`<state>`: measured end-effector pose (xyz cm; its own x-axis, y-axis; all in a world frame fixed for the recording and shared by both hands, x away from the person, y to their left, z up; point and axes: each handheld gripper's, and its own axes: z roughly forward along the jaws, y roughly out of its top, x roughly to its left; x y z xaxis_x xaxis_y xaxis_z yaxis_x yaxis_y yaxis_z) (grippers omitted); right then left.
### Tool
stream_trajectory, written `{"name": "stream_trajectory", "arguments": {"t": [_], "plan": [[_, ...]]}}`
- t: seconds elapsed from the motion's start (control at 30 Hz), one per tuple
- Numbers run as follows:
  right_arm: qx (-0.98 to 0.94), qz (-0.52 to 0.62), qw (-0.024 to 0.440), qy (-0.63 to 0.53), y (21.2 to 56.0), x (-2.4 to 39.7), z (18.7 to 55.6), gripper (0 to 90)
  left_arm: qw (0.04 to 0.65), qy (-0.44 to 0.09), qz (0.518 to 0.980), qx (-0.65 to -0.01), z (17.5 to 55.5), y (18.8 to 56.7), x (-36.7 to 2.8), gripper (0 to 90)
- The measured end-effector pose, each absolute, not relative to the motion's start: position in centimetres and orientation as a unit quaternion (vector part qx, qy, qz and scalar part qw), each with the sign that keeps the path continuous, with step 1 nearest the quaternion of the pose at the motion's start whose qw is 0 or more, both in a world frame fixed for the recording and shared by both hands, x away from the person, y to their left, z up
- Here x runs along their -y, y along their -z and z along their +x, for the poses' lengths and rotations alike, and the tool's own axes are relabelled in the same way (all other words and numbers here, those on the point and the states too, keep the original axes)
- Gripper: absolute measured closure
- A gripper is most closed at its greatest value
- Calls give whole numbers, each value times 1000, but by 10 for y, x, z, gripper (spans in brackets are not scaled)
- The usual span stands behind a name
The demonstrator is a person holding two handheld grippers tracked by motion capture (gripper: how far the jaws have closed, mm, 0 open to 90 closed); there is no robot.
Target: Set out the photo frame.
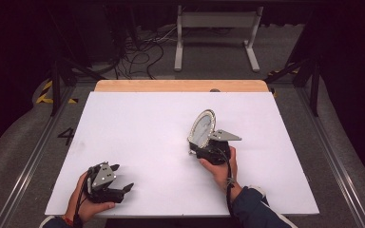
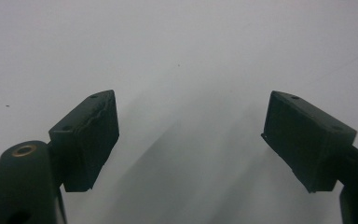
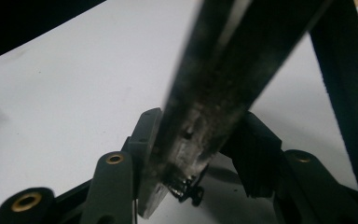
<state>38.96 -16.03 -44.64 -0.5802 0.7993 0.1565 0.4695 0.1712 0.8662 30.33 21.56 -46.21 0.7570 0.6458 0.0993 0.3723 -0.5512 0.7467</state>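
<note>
An oval mirror-like disc (image 1: 202, 127) with a pale face and a beaded rim stands upright over the right middle of the white table top (image 1: 142, 123). My right gripper (image 1: 200, 148) grips its lower edge from below. In the right gripper view the disc (image 3: 228, 70) shows edge-on as a dark band, and both pads (image 3: 147, 140) press on its bottom end, so the right gripper (image 3: 196, 150) is shut on it. My left gripper (image 1: 122, 177) rests near the front left corner, jaws wide apart. Between the jaws of the left gripper (image 2: 191, 135) lies bare white surface.
A wooden strip (image 1: 180, 85) runs along the table's far edge. Beyond it on the floor are a white metal frame (image 1: 216, 33) and loose cables (image 1: 142, 54). Black posts (image 1: 56, 85) stand at both sides. A dark bar (image 3: 342, 70) crosses the right of the right gripper view.
</note>
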Motion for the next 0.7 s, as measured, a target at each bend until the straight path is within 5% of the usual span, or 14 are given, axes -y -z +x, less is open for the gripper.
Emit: {"name": "stream_trajectory", "arguments": {"t": [0.7], "plan": [[-760, 404, 151, -487, 445, 170, 386, 713, 373, -176, 864, -289, 309, 462, -208, 176]]}}
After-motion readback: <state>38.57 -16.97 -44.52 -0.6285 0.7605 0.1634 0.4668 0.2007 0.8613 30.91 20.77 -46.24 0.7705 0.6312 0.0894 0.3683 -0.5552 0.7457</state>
